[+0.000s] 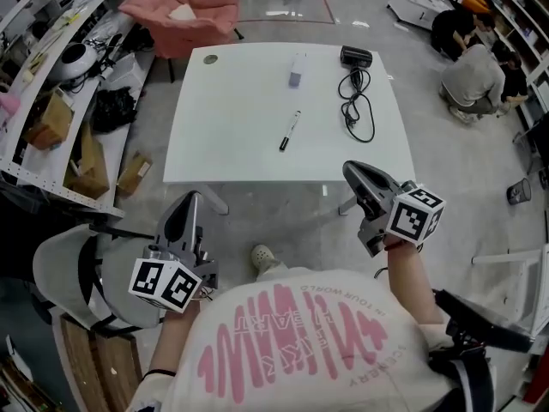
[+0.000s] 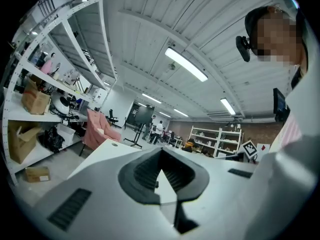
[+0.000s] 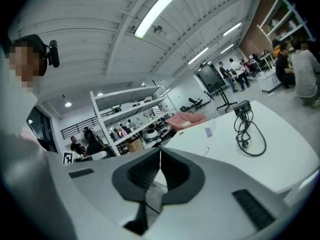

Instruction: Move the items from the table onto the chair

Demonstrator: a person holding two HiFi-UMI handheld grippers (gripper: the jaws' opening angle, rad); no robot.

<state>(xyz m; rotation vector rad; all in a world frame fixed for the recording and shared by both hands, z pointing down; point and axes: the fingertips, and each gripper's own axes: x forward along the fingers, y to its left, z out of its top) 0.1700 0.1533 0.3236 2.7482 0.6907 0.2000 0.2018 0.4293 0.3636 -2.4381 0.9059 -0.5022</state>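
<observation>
A white table carries a pen, a small white and purple box, a black power adapter with its coiled cable, and a small round disc. A pink chair stands beyond the table's far left corner. My left gripper and right gripper hover short of the near table edge, both shut and holding nothing. The right gripper view shows the jaws together, with the cable, box and pink chair ahead. The left gripper faces the chair.
Shelving with cardboard boxes runs along the left. A grey chair stands at my lower left. People crouch on the floor at the far right. My shoe shows under the near table edge.
</observation>
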